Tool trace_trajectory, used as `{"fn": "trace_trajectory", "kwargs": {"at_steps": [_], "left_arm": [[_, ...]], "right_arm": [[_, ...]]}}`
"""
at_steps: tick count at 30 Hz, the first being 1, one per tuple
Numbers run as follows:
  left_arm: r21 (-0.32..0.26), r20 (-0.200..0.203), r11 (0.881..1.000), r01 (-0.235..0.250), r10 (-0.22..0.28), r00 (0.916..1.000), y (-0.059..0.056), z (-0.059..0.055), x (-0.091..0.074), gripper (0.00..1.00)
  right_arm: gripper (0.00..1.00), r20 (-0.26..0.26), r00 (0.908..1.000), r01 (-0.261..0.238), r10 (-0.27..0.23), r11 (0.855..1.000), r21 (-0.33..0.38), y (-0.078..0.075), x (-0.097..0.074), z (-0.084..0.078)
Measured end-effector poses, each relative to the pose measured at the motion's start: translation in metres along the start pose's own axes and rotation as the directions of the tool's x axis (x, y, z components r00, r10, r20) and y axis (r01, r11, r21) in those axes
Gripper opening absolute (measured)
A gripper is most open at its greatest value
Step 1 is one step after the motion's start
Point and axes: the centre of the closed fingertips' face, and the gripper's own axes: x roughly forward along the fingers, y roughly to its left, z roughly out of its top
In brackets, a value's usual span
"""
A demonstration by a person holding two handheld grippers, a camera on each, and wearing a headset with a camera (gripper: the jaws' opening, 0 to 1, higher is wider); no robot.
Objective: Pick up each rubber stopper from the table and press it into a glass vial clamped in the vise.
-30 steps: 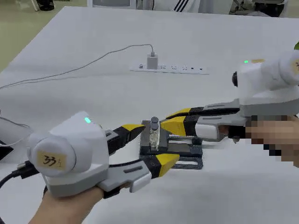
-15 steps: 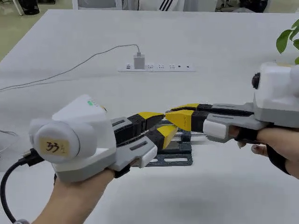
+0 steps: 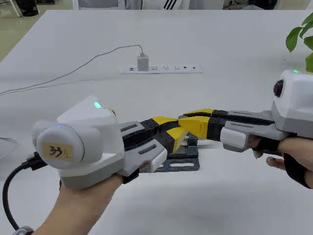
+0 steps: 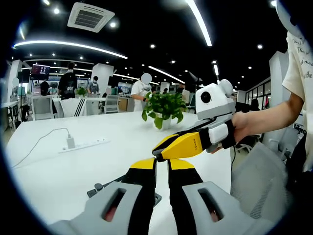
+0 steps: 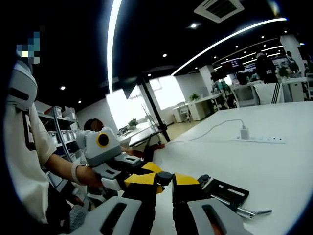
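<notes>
On white worktop (image 3: 230,54): left hand-held gripper (image 4: 162,164) jaws nearly together, nothing between, tips over black metal vise (image 3: 188,157). Right hand-held gripper (image 5: 165,181) narrow, pinching dark grey round rubber stopper (image 5: 165,176) above vise.

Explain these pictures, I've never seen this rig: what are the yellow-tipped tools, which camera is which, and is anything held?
No robot arm: a person holds two handheld grippers. The head view looks down from their headset; each round view rides on a gripper, looking along its fingers. The left gripper and right gripper meet over a black vise on the white table. Behind lie a power strip and a plant. The right gripper pinches a small dark round piece, likely a rubber stopper. The left gripper's fingers are nearly together; whether they hold anything is hidden.
</notes>
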Motion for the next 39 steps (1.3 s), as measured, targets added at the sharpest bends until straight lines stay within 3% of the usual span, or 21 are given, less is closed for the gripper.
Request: {"fn": "trace_trajectory", "kwargs": {"at_steps": [9, 22, 30, 33, 36, 39], "left_arm": [[0.002, -0.004, 1.000, 0.016, -0.016, 0.9999, -0.003, -0.002, -0.004, 0.04], [0.031, -0.042, 0.998, 0.047, -0.046, 0.9980, -0.010, -0.010, -0.005, 0.04], [0.052, -0.065, 0.997, 0.058, -0.054, 0.9964, -0.010, -0.015, -0.006, 0.04], [0.073, -0.085, 0.995, 0.072, -0.065, 0.9942, -0.012, -0.018, -0.007, 0.04], [0.093, -0.108, 0.991, 0.092, -0.082, 0.9908, -0.014, -0.022, -0.008, 0.04], [0.109, -0.125, 0.988, 0.107, -0.094, 0.9877, -0.015, -0.025, -0.008, 0.04]], "right_arm": [[0.07, -0.007, 0.9998, -0.017, 0.017, 1.000, -0.017, 0.007, 0.001, -0.002], [0.12, -0.068, 0.9963, -0.055, 0.053, 0.998, -0.031, 0.016, -0.001, -0.009], [0.18, -0.115, 0.9914, -0.071, 0.062, 0.995, -0.077, 0.015, -0.004, -0.007], [0.20, -0.185, 0.9796, -0.102, 0.078, 0.987, -0.123, 0.014, -0.010, -0.009], [0.21, -0.270, 0.9572, -0.160, 0.104, 0.967, -0.198, 0.016, -0.016, -0.012], [0.23, -0.317, 0.9395, -0.204, 0.130, 0.955, -0.213, 0.021, -0.019, -0.013]]}}
